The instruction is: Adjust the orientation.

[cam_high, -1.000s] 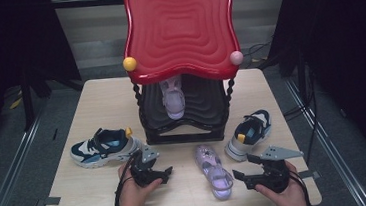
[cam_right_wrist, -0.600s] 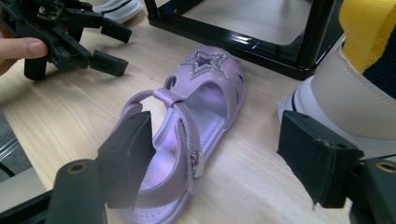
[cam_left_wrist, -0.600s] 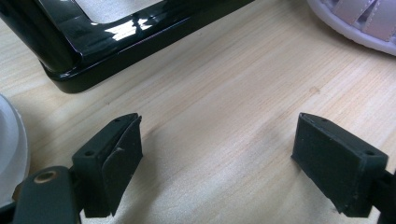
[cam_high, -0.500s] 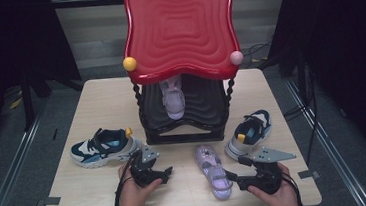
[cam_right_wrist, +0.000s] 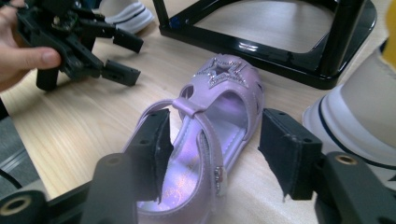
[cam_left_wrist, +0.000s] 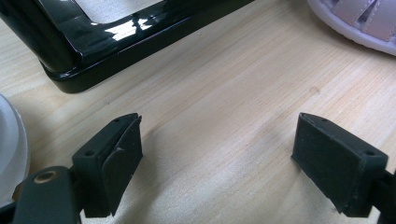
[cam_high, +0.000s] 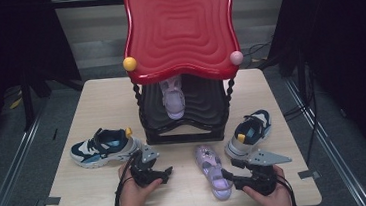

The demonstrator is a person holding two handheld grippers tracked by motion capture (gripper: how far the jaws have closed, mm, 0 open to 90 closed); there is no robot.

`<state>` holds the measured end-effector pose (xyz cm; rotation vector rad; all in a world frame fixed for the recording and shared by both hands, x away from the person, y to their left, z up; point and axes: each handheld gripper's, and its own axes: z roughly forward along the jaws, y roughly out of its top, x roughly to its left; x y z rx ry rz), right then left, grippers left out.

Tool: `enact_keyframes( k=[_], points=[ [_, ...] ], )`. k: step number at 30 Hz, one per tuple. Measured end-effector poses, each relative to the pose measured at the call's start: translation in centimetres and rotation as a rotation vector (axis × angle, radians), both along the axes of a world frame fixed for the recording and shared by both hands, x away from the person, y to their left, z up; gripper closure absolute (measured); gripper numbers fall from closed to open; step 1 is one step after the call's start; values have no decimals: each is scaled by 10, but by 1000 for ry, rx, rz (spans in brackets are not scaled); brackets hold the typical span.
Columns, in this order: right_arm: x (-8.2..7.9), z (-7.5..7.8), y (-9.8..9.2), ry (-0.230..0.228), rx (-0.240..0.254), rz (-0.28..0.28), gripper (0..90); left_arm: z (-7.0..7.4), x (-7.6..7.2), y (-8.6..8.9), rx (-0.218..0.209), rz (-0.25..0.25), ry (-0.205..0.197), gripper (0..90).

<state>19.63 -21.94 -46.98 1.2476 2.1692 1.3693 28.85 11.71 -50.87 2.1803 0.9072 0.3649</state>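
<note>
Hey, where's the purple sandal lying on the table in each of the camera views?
High view: purple sandal lies on the table front, right of centre, beside the right gripper.
Left gripper view: its strapped edge peeks in at the top right corner.
Right gripper view: centre, heel between that gripper's jaws, which have just been closing; contact is unclear.
Shared landmark: the black rack base.

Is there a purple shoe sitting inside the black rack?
Yes, a purple sandal rests on the black rack's shelf, under its red top.

Right gripper (cam_right_wrist: 210, 154) jaws closing, left gripper (cam_left_wrist: 215, 154) agape
</note>
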Motion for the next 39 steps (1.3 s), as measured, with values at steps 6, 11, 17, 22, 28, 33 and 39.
enact_keyframes(
  k=[6,11,17,22,28,33,39],
  points=[
    [1,-2,6,-13,-30,-13,491,0,0,0,2,2,1,154],
    [4,-3,6,-3,-17,-34,522,1,0,0,8,0,2,154],
    [6,-7,9,7,-3,-36,552,1,1,0,8,0,-2,153],
    [2,-7,14,-11,-36,-24,548,1,1,0,9,1,-1,153],
    [2,-13,19,-21,-85,-25,559,1,1,-1,8,-1,-3,153],
    [3,-21,19,-52,-114,-34,631,1,1,-1,8,-1,-3,153],
    [2,-24,22,-76,-128,-37,683,1,1,-1,8,0,-2,153]
  ],
)
